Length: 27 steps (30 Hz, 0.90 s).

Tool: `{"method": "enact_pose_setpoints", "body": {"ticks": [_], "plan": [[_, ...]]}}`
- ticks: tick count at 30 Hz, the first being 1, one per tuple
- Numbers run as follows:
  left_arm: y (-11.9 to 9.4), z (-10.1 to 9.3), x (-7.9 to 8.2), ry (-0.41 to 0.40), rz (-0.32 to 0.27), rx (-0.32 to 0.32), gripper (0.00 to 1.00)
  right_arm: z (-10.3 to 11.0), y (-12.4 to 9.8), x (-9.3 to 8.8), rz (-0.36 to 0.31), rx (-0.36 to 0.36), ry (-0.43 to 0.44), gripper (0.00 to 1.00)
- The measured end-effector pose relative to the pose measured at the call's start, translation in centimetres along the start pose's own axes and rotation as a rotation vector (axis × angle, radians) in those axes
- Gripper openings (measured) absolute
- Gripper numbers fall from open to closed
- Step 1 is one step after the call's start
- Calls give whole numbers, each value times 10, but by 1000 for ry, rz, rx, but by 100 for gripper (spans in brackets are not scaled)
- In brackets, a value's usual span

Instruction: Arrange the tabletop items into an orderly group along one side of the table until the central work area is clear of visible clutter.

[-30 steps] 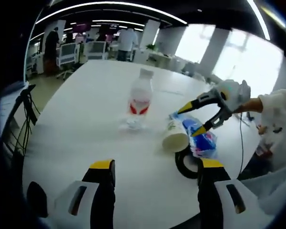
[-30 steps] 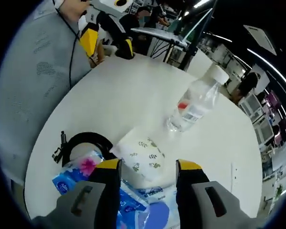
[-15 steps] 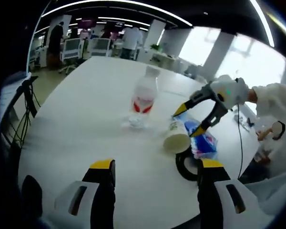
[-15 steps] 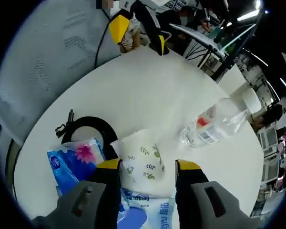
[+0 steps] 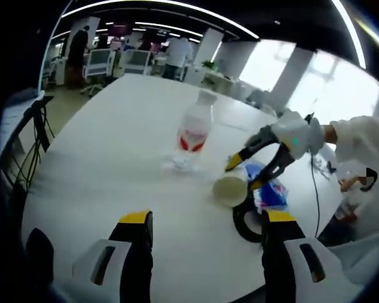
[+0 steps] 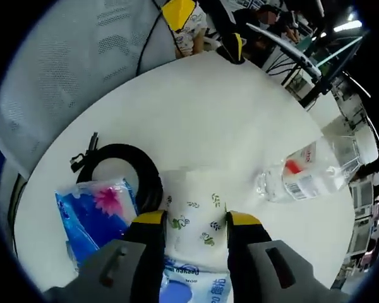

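Water bottle (image 5: pixel 191 131) stands alone mid-table, not yet grouped. Left gripper (image 5: pixel 202 221) hovers open, empty. Paper cup (image 6: pixel 193 208) lies between the right gripper (image 6: pixel 194 219) jaws, apparently pinched, beside cable coil (image 6: pixel 127 170) and blue tissue pack (image 6: pixel 96 211) at table edge.

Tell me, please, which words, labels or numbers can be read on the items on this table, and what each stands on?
Nothing reads clearly.
Water bottle: red and white label with a barcode, print too small.
Blue tissue pack: pink flower, lettering blurred.
Blue and white pack under the right gripper: lettering mostly hidden, unreadable.
Paper cup: leaf pattern, no words.
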<state>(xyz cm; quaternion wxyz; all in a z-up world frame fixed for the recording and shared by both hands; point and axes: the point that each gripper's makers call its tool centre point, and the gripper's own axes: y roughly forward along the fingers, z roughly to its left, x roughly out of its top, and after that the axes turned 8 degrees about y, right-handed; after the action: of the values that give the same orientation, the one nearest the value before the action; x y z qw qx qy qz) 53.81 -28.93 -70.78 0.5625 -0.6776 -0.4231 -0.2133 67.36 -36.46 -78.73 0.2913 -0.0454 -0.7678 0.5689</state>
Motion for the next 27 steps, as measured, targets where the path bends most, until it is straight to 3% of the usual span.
{"method": "enact_pose_setpoints", "body": {"ticks": [10,16,23,27], "plan": [[-1,-1,0,-5,-1,-1,66,-10,-6,4,-102,-129,179,31],[2,-9,-1,9,2,-21,66,-13,-18,4,-194,-208,338,31],[10,-17,-4,38,28,-51,67,-3,-26,7,-254,-261,404,31],[16,-24,4,45,17,-68,67,-4,-31,9,-300,-302,462,31]]}}
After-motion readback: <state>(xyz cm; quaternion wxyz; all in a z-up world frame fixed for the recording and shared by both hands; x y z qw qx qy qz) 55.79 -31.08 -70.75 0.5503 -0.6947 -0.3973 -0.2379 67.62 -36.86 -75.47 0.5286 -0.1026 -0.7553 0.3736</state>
